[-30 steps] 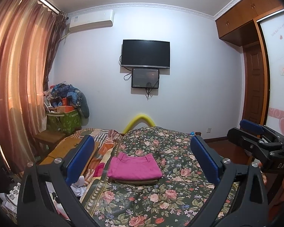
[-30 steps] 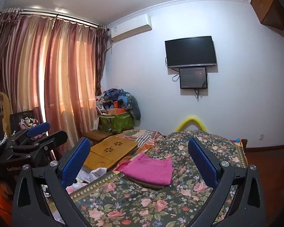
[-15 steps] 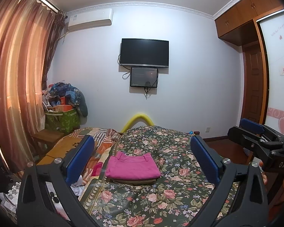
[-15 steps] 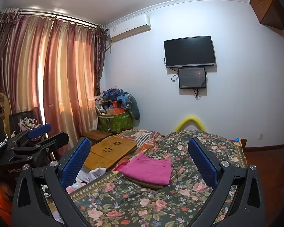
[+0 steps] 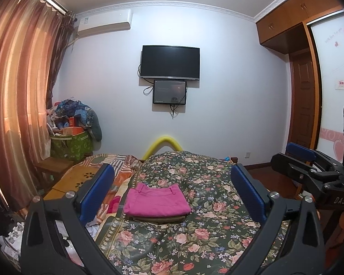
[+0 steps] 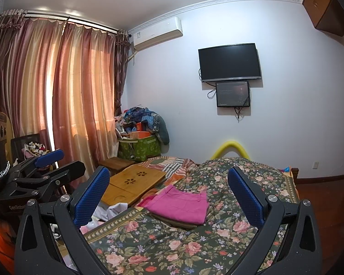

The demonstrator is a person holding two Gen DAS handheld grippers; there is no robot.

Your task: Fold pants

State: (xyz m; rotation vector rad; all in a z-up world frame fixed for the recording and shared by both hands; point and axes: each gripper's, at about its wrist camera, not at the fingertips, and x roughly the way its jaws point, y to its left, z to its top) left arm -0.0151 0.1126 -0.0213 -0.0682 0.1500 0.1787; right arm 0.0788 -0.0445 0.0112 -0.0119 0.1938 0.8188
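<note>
pink pants [image 5: 157,199] lie folded on the bed [image 5: 201,233]; left gripper [image 5: 172,192] and right gripper [image 6: 168,191] both released, hovering near; likely done, so leave the stack undisturbed.

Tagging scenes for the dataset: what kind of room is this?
A home bedroom, most likely: a bed with a floral bedspread, a wall TV, curtains and a wardrobe. Folded pink pants lie on the bed; both grippers, left and right, hang open.

A: What lies under the pink pants [image 5: 157,200]?
B: A dark folded garment [image 5: 158,218]; only its edge shows.
A: And the small screen [image 6: 233,94] on the wall?
B: Its text is too small to read.
</note>
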